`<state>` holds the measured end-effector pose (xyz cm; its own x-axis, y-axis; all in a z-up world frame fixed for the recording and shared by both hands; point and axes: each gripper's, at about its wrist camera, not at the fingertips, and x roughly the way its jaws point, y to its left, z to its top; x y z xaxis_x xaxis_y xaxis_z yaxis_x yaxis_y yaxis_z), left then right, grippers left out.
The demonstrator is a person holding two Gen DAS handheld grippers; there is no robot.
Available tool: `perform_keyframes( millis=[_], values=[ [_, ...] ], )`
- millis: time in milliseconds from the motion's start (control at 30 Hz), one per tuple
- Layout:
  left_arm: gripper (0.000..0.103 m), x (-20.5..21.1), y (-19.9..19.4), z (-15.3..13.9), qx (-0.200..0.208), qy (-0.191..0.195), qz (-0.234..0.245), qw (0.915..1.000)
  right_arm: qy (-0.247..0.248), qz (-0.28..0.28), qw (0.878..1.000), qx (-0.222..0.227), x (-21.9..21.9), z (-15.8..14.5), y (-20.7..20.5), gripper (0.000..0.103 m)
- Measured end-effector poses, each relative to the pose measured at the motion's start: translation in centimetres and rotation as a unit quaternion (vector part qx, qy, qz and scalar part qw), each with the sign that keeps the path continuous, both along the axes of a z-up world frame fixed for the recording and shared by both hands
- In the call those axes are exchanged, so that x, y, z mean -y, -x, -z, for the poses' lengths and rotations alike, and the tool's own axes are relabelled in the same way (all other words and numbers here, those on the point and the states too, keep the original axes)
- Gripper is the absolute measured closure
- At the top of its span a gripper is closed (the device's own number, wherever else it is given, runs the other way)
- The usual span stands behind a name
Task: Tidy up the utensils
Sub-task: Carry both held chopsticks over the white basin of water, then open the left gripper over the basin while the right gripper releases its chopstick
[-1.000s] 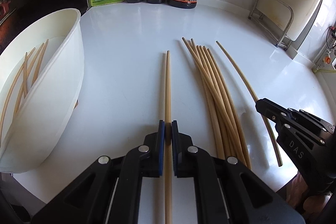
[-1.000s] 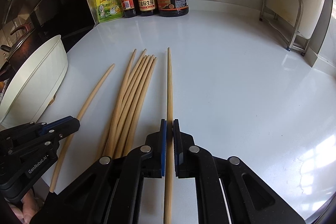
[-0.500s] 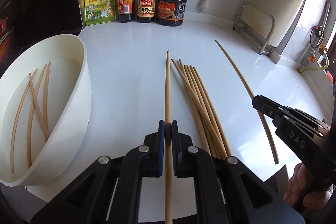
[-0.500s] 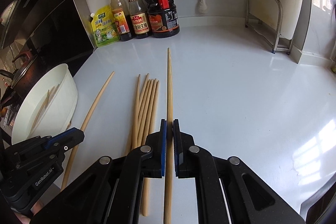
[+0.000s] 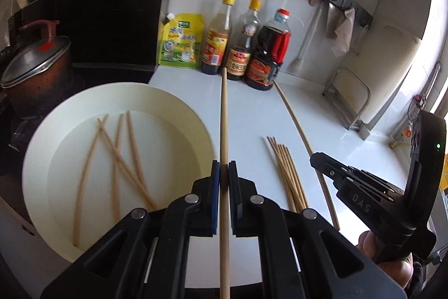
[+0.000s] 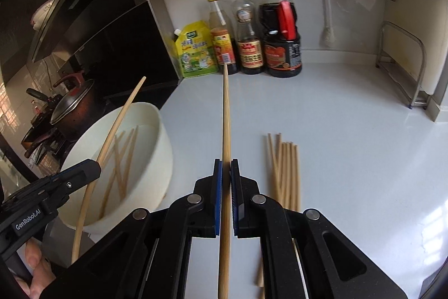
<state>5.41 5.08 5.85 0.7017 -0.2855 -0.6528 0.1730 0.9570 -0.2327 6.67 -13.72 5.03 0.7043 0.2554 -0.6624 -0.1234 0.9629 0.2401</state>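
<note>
We see two long tan chopsticks, one (image 5: 224,116) and another (image 6: 226,116), each pinched and held up off the counter. More chopsticks (image 6: 284,170) lie side by side in a bunch on the white counter. A few lie crossed inside the white bowl (image 5: 196,125).

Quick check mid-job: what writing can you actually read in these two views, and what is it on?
"DAS": right hand-held gripper, on its side.
"GenRobot.AI": left hand-held gripper, on its side.
Sauce bottles and yellow pouch: labels printed, too small and blurred to read.
</note>
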Motion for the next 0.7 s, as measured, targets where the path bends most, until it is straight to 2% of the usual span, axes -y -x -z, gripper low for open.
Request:
perform_keyframes(
  millis=[133, 367, 533, 700],
  values=[
    [0.096, -4.5, -1.0, -0.5, 0.004, 0.003, -0.04, 0.9992, -0.002, -0.046, 0.999, 0.001, -4.8, -0.4, -1.9, 0.097],
    [0.096, -11.3, -3.3, 1.0, -0.015, -0.008, -0.104, 0.9945, -0.003, -0.116, 0.993, -0.017, -13.0, 0.2, -4.6, 0.097],
    [0.096, -13.9, -4.6, 2.9, -0.034, -0.011, -0.124, 0.9917, -0.001, -0.141, 0.989, -0.05, -17.1, 1.8, -6.4, 0.097],
    [0.096, -14.9, -6.2, 4.7, -0.058, -0.005, -0.125, 0.9904, 0.006, -0.148, 0.985, -0.088, -19.1, 4.0, -7.8, 0.097]
  ],
)
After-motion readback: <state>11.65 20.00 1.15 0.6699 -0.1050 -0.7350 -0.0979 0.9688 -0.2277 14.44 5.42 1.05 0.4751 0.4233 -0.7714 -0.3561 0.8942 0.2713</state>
